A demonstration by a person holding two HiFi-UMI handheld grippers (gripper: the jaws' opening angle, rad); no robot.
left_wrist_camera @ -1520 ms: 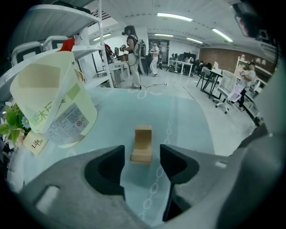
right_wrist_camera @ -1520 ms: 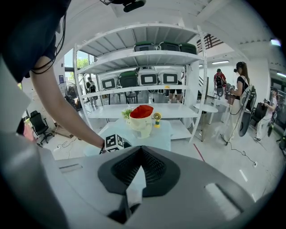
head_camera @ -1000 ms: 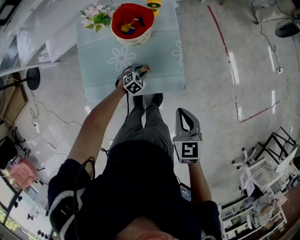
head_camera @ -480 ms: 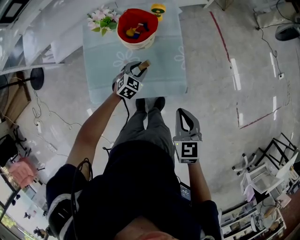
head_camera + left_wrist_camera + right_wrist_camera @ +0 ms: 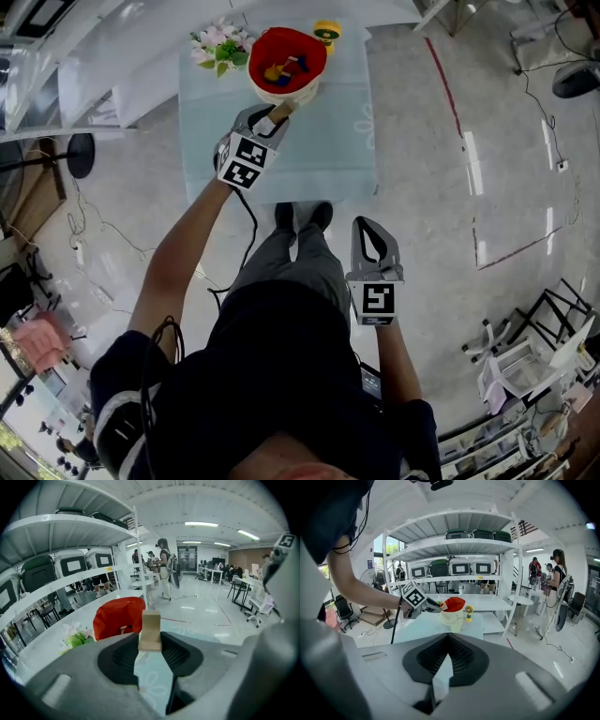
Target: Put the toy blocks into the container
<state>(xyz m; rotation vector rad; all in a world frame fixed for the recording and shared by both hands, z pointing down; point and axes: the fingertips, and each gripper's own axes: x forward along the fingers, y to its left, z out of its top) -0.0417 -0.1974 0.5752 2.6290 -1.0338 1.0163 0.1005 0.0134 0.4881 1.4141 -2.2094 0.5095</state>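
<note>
My left gripper [image 5: 269, 116] is shut on a tan wooden block [image 5: 282, 112], held in the air just short of the near rim of the red-lined container [image 5: 302, 42]. In the left gripper view the block [image 5: 150, 630] stands upright between the pads, with the container [image 5: 118, 617] behind it to the left. Several coloured blocks [image 5: 286, 68] lie inside the container. My right gripper [image 5: 366, 225] hangs shut and empty over the floor, beside the person's legs and away from the table. From the right gripper view, the left gripper [image 5: 432, 605] sits beside the container [image 5: 453, 610].
The container stands at the far end of a small table [image 5: 328, 141] with a pale blue flowered cloth. A bunch of flowers [image 5: 220, 44] lies to its left and a yellow toy [image 5: 327, 34] to its right. White shelves [image 5: 454, 550] stand behind; people stand in the room beyond.
My left gripper has risen from the table's near part and moved toward the container, carrying the tan block. The right gripper has stayed where it was.
</note>
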